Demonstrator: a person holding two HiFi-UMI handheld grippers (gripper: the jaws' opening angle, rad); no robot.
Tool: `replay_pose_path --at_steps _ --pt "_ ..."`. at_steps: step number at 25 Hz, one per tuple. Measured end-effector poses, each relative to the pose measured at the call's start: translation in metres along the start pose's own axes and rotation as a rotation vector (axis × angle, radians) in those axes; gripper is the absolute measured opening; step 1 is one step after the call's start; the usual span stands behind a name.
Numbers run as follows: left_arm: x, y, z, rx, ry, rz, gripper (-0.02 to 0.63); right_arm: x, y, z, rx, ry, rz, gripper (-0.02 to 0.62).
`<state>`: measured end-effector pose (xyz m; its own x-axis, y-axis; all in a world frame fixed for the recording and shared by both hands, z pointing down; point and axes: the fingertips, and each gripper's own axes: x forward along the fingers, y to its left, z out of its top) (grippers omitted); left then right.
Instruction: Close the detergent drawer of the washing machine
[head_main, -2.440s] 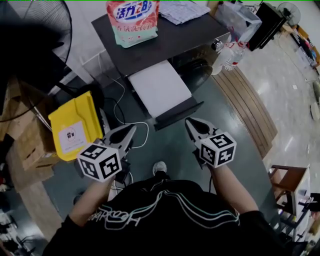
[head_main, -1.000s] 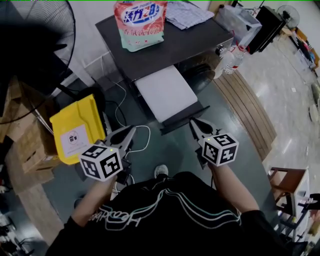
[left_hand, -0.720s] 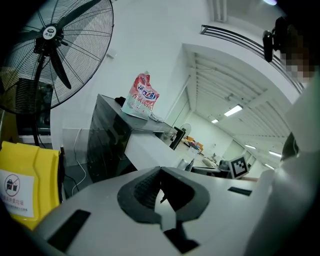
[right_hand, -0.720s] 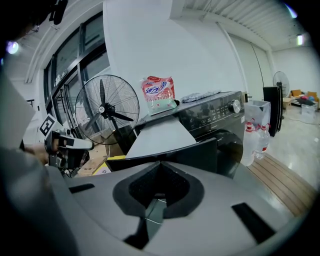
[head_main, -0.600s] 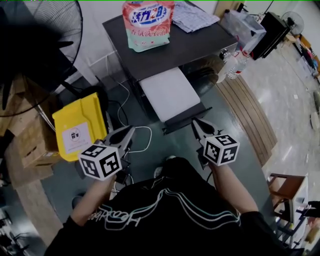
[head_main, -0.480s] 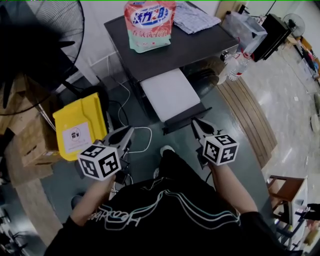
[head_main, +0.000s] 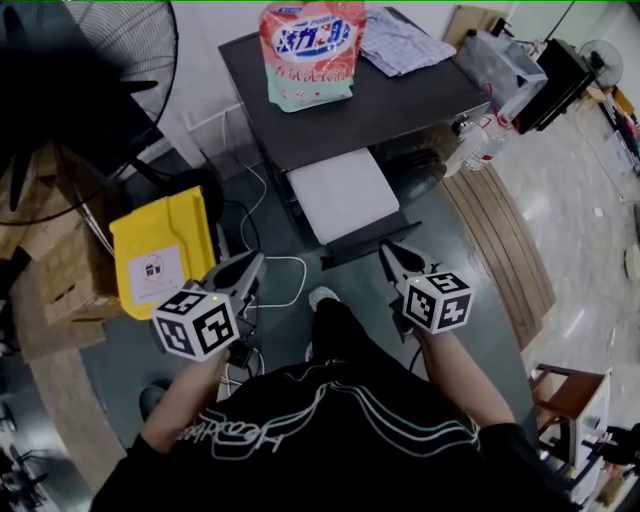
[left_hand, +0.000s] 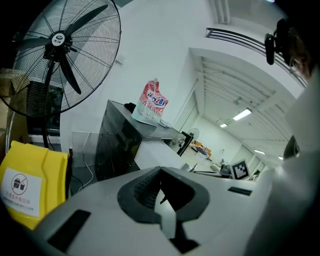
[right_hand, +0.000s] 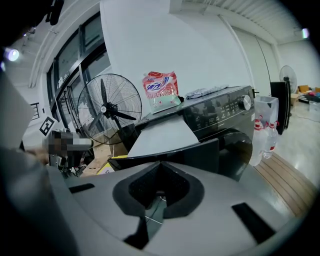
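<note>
The detergent drawer (head_main: 340, 195) stands pulled out from the front of the dark washing machine (head_main: 400, 95), its white top bare and its dark front panel facing the person. The right gripper (head_main: 388, 250) hovers just before that panel's right end, whether touching cannot be told; its fingers are pressed together with nothing between them. The left gripper (head_main: 252, 262) hangs apart to the left, near a yellow bin (head_main: 165, 250), its fingers likewise together and empty. A detergent bag (head_main: 312, 50) stands upright on the machine's top.
</note>
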<state>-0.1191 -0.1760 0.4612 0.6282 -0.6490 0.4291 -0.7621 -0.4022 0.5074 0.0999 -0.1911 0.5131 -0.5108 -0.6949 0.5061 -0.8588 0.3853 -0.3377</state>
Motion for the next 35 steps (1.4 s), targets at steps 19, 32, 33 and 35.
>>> replay_pose_path --at_steps 19,32,33,35 --pt "0.019 0.027 0.028 -0.045 -0.018 0.04 0.023 0.043 0.002 0.041 -0.013 0.001 0.062 0.026" --pt "0.006 0.064 0.044 -0.087 -0.063 0.105 0.023 0.086 0.002 0.072 -0.037 -0.001 0.071 0.026" --pt "0.006 0.066 0.045 -0.091 -0.065 0.108 0.023 0.089 0.003 0.074 -0.038 -0.001 0.072 0.026" --pt "0.006 0.069 0.047 -0.098 -0.068 0.113 0.023 0.095 0.003 0.078 -0.041 0.001 0.071 0.026"
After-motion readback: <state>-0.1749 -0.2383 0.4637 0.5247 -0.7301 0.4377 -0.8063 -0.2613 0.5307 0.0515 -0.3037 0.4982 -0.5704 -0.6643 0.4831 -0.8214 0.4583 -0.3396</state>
